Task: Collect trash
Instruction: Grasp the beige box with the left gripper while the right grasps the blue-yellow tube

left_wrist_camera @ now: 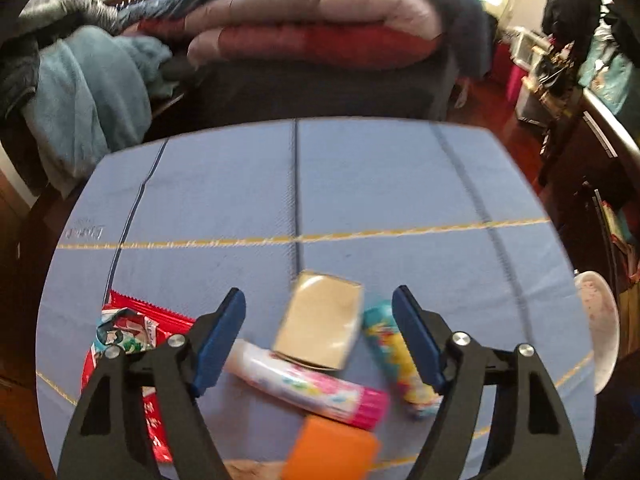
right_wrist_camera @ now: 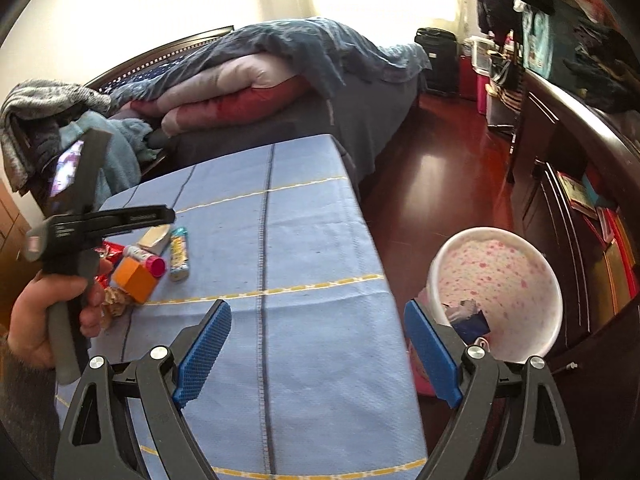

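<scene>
Your left gripper (left_wrist_camera: 319, 322): jaws spread wide, holding nothing, lower centre of the left wrist view, poised over the trash cluster.

Between those jaws:
- beige box (left_wrist_camera: 320, 322), tilted, centre of the frame, overlapping the upper end of the pink-capped tube (left_wrist_camera: 306, 386).
- pink-capped tube, lying diagonally, cap toward lower right, touching the orange block (left_wrist_camera: 332, 452) at the bottom edge.
- teal-and-yellow tube (left_wrist_camera: 394, 354), just beside the right finger, to the right of the box.

Outside the left finger, lower left of the frame: red wrapper (left_wrist_camera: 136, 320) with a crumpled printed wrapper (left_wrist_camera: 120, 332) on top of it.

All of these lie on the blue tablecloth (left_wrist_camera: 360, 184).

Your right gripper (right_wrist_camera: 318, 350): jaws wide, nothing held, lower centre of the right wrist view, straddling the cloth's right edge.

White bin with pink speckles (right_wrist_camera: 500, 268): right of centre in that view, standing on the red floor (right_wrist_camera: 440, 168) just beside the table; a dark blue scrap (right_wrist_camera: 470, 322) lies inside.

Your left hand (right_wrist_camera: 44, 320): left edge of the right wrist view, gripping the left tool's handle above the cluster.

Bed with folded quilt (left_wrist_camera: 312, 24): top of both views, beyond the table.
</scene>
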Tool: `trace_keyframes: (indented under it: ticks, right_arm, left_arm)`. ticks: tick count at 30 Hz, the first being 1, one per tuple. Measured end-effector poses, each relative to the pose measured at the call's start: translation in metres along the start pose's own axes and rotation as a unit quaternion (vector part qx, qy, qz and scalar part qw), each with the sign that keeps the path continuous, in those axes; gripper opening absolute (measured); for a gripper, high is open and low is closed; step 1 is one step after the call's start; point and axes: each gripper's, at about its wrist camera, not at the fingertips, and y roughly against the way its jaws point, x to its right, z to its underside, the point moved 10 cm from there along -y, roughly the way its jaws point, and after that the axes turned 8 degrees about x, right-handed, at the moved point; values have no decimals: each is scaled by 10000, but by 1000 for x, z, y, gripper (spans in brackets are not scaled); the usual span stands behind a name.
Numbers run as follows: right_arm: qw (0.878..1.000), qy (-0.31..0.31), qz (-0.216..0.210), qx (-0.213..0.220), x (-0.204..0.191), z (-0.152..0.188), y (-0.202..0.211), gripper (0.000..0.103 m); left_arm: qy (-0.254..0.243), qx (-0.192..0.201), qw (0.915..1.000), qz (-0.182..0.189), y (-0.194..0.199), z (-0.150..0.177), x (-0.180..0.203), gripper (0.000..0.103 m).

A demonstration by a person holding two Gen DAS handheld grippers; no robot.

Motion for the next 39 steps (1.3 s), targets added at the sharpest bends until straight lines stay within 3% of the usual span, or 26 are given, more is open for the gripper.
trace_keyframes:
  ticks: [3,6,14,23,27,34,39]
  right_arm:
    - [9999,87,-81,-14,-12,-1,-2,88]
    - [9997,182,-165,-43,-26,-1,-5,88]
    - [9980,451,-429,-145,-67,2,-19,88]
    - [9958,669,-592,-203,-111,-9,-59,88]
    - [9942,886,-457,-405,-122,-4,-85,77]
    - [9904,1082,-488,-705,-136,7,-110,76]
    - [9892,1158,-506,-740,-144,9,-122,64]
  left_arm:
    - [15,-64,10000,30,-9,3,-6,69]
    - [0,-113,9999,46,-11,4,-7,44]
    - [61,-61,9995,291,-11,13,-9,43]
    - [694,358,9954,553,14,-4,-41,42]
    - [774,557,9939,547,31,-15,-57,42]
    - [800,677,9927,590,43,-18,-70,42]
    - [790,750,9919,653,47,-23,-71,42]
